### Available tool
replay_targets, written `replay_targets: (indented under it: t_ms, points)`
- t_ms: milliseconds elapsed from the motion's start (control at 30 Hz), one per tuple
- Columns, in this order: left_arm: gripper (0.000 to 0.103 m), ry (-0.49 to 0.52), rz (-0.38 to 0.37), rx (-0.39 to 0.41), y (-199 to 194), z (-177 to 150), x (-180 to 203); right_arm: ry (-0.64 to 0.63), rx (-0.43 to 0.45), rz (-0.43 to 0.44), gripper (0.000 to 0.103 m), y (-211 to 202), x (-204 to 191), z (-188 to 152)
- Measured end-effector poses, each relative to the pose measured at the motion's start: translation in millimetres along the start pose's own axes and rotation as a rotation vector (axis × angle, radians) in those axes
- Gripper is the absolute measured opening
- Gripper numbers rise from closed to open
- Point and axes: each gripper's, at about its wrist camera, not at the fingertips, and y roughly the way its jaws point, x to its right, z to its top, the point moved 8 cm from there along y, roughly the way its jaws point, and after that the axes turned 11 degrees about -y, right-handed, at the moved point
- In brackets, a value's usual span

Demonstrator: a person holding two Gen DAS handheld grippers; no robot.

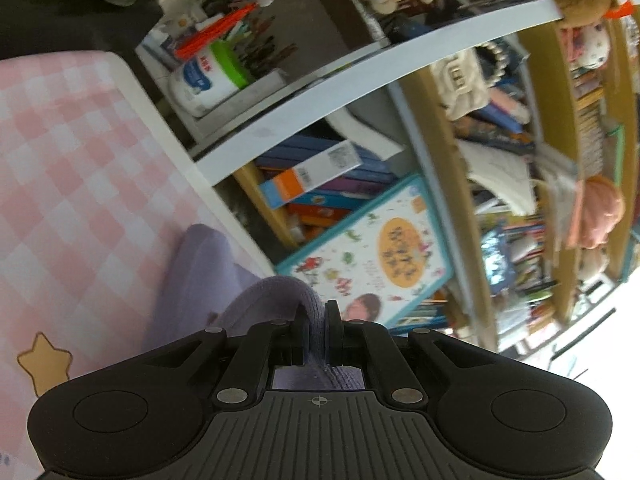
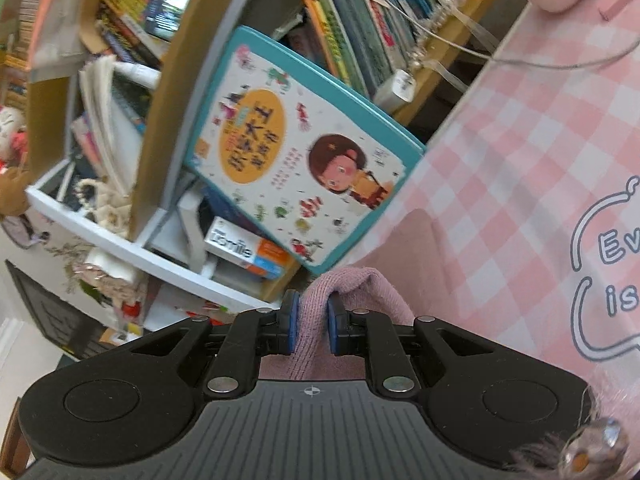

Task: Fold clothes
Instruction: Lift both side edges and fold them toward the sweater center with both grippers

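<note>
two tools, left tool (image 1: pixel 316 332) pinching knit garment (image 1: pixel 276 300), right tool (image 2: pixel 312 326) pinching its fold

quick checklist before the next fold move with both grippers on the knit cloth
1. Left gripper shut on the knit cloth: ok.
2. Right gripper shut on the knit cloth: ok.
3. Cloth bunched, not flat, at each gripper: not ok.
4. Pink checked sheet bare ahead for laying down: ok.
5. Both grippers hold the same garment: cannot tell.
6. Rest of garment free of snags: cannot tell.
</note>
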Motion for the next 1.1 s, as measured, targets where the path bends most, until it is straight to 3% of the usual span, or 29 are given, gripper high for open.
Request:
replay_targets:
  t_ms: [167, 300, 433, 533, 767, 867, 967, 1100]
  points:
    - [0.006, 0.003, 0.075, 0.006, 12, 2, -19, -0.028, -0.019, -0.086, 0.017, 16, 16, -9]
    - [0.007, 0.014, 0.117, 0.008, 17, 2, -29, 0.005, -0.015, -0.093, 0.019, 21, 31, -14]
    - [0.02, 0.002, 0.122, 0.0, 21, 4, -37, 0.002, -0.016, -0.089, 0.028, 24, 35, -16]
    - [0.037, -0.005, 0.11, 0.007, 20, 6, -39, -0.029, -0.011, -0.088, 0.034, 26, 32, -16]
    - [0.05, 0.07, 0.064, 0.095, 4, 17, -24, -0.058, 0.025, -0.096, 0.042, 21, 27, -10]
    - [0.051, 0.105, 0.045, 0.143, -8, 24, -14, -0.089, 0.064, -0.128, 0.045, 13, 27, -3]
    - [0.051, 0.16, 0.047, 0.183, -18, 28, -2, -0.183, 0.116, -0.205, 0.047, 3, 24, 7]
    - [0.051, 0.308, 0.094, 0.197, -22, 20, 18, -0.347, 0.149, -0.277, 0.047, -5, 13, 14]
